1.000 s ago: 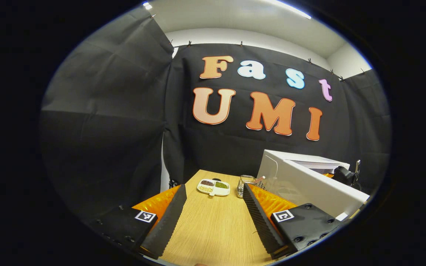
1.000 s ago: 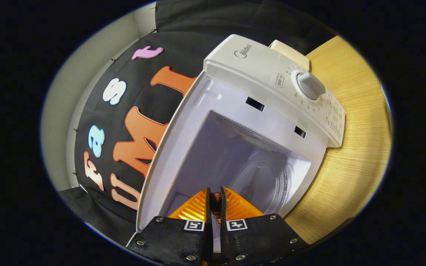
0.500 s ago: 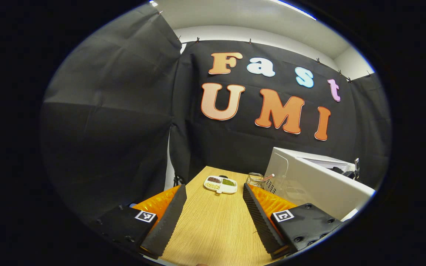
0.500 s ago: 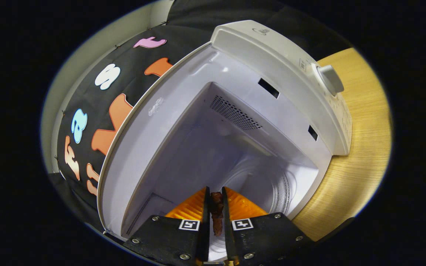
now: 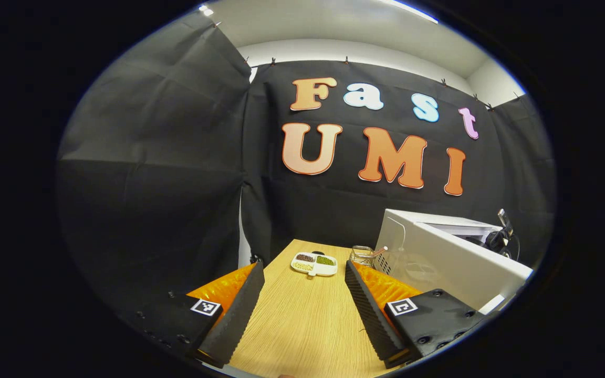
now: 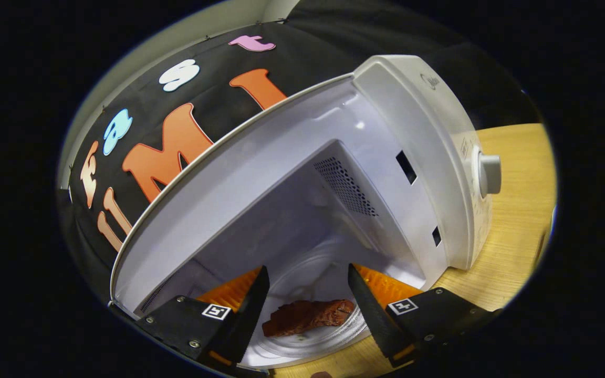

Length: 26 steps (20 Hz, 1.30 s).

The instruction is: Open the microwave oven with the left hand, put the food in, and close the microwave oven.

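The food (image 6: 308, 317) lies on the microwave (image 6: 413, 157) turntable between the spread fingers of the right tool (image 6: 308, 299), its long axis crosswise to them. The left tool (image 5: 302, 304), spread and empty over the desk (image 5: 302, 325), is nearer the open door (image 5: 449, 268).

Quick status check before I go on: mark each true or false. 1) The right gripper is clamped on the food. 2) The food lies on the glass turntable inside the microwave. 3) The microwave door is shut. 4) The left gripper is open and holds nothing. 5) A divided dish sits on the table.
1) False: the right gripper is open, and the food lies free between its fingers.
2) True: it rests on the turntable inside the microwave.
3) False: the door is open.
4) True: the left gripper is open over the bare table.
5) True: the divided dish sits at the far end.
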Tool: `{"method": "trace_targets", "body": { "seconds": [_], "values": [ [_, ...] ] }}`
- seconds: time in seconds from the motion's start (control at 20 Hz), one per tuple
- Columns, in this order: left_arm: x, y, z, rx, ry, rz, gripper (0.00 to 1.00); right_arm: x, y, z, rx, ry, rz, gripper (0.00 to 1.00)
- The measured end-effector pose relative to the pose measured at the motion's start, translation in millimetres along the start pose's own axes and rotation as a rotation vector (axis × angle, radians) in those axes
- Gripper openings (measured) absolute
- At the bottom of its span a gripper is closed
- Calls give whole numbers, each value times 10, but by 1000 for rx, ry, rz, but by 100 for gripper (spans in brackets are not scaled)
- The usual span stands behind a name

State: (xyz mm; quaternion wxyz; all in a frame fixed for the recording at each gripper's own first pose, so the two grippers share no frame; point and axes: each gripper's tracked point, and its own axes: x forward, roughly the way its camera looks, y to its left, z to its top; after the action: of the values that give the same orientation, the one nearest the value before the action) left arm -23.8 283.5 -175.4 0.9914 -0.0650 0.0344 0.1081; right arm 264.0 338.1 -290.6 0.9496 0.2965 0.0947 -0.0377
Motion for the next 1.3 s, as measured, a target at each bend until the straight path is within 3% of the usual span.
{"method": "trace_targets", "body": {
  "seconds": [0.3, 0.5, 0.75, 1.15, 1.3],
  "values": [
    [-148, -110, 75, 13, -12, -8, 98, -499, -2, 38, -231, -14, 60, 94],
    [-263, -141, 154, 28, -30, -11, 98, -948, 84, 161, -369, -13, 157, 94],
    [-284, -61, 128, 52, -25, -8, 98, -1465, 82, 627, -490, -22, 254, 94],
    [-201, -453, -154, 44, 31, -149, 97, -1965, -394, 1688, -530, -117, 244, 94],
    [-144, -635, -306, 25, 56, -180, 98, -2024, -570, 1851, -516, -122, 228, 94]
  ]
}}
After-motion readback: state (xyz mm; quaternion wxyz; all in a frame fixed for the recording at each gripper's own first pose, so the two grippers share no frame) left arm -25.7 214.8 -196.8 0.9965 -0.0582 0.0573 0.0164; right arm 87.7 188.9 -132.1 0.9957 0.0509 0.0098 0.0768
